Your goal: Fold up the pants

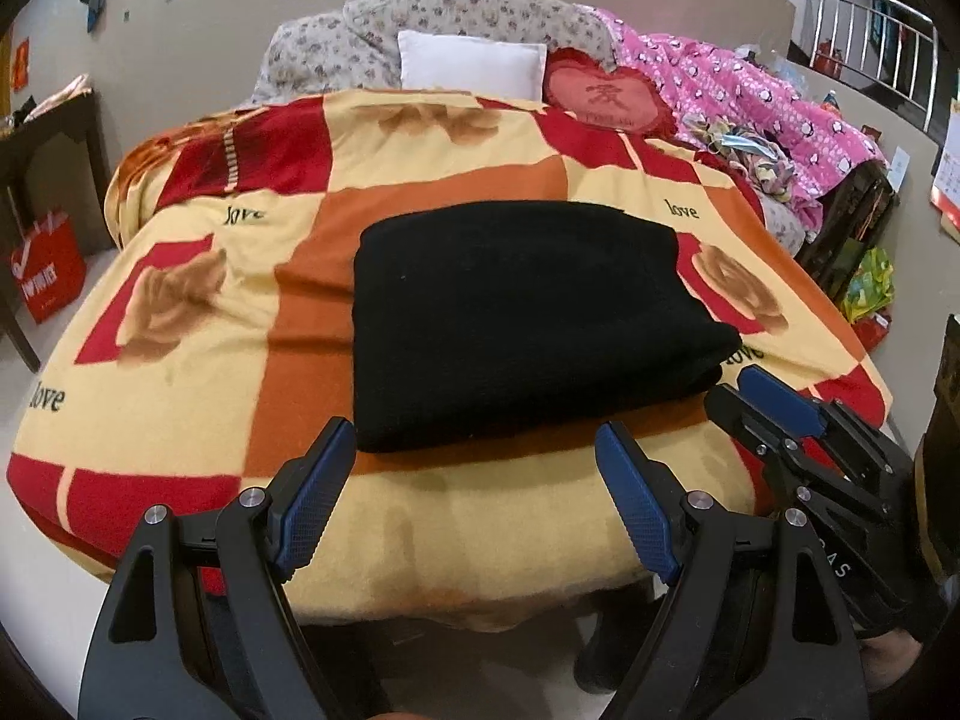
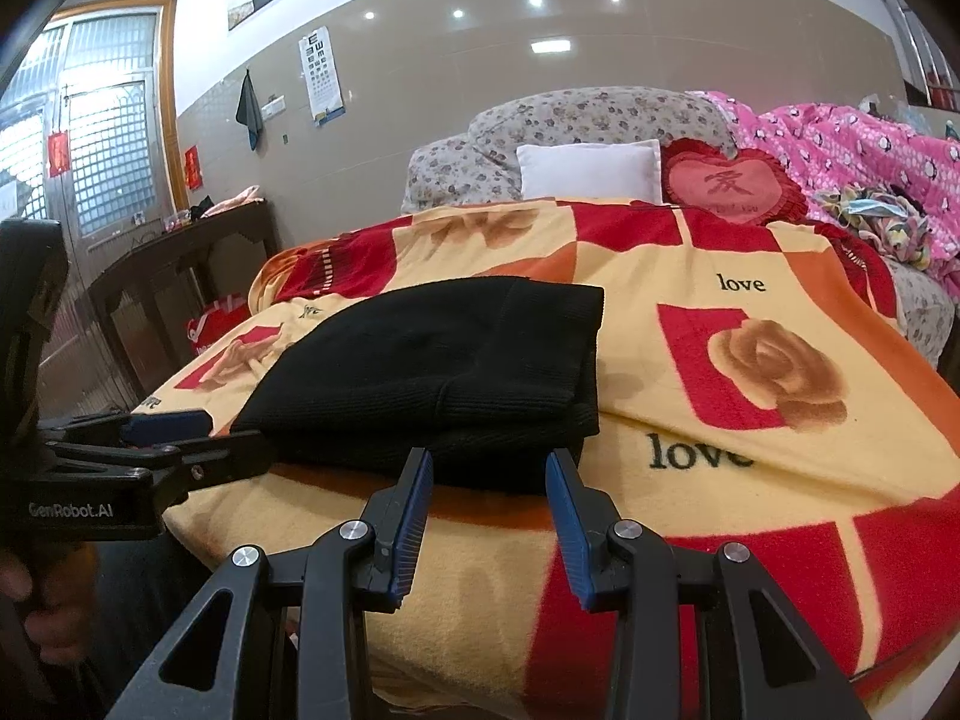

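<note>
Both views are bright and evenly lit; ceiling spots glare on the glossy wall (image 2: 540, 60); daylight floods the window (image 2: 90, 120); fisheye bends the edges, corners vignette dark; slight softness throughout.

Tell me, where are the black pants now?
The black pants lie folded on the patterned blanket, centre of both views, just beyond both grippers' open fingers, with a white pillow behind.
</note>
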A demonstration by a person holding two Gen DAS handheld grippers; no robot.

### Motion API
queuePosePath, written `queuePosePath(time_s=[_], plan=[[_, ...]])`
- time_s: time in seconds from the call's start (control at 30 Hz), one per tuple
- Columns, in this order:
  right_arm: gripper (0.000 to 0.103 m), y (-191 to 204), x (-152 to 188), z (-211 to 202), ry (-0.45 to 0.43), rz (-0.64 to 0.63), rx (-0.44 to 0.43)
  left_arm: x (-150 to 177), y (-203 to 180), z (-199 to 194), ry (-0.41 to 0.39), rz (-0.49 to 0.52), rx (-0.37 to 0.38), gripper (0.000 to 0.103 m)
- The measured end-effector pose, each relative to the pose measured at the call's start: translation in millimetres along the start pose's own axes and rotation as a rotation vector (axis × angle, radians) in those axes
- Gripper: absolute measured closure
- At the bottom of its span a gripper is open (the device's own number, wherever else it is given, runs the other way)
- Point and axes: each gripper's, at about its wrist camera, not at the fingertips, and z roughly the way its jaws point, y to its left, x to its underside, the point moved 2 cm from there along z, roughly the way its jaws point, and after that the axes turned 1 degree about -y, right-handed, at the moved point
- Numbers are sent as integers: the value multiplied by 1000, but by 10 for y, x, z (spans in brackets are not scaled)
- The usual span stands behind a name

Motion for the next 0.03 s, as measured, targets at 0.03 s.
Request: queuePosePath(time_s=[0.03], plan=[[66, -1, 2, 3, 1, -1, 1, -2, -8, 6, 2, 5, 1, 21]])
